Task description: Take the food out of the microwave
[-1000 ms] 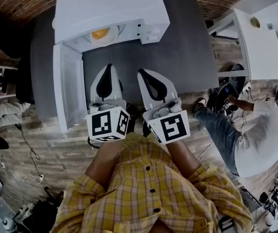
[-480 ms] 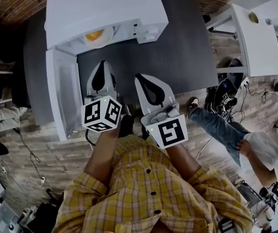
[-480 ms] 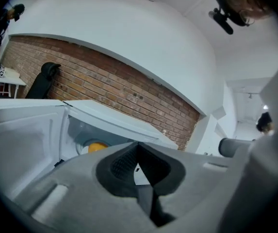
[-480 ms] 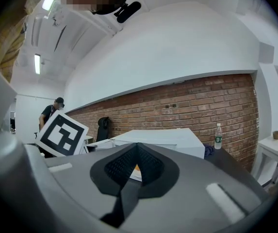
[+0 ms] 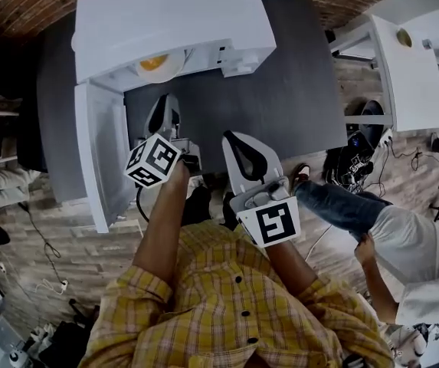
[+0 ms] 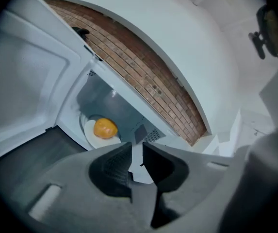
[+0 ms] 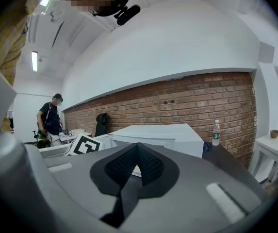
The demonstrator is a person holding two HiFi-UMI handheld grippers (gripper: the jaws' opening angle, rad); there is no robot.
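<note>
The microwave (image 5: 173,21) door (image 5: 100,156) is open, but the food (image 6: 105,128) sits untaken on its plate (image 6: 91,139) inside; my left gripper (image 6: 138,152) jaws have just been opening, empty, while my right gripper (image 7: 137,152) jaws are closed on nothing.

Red brick wall (image 7: 202,96), wood-plank floor (image 5: 89,251), dark grey table (image 5: 280,90), white side table (image 5: 411,67), ceiling strip light (image 7: 34,61)
</note>
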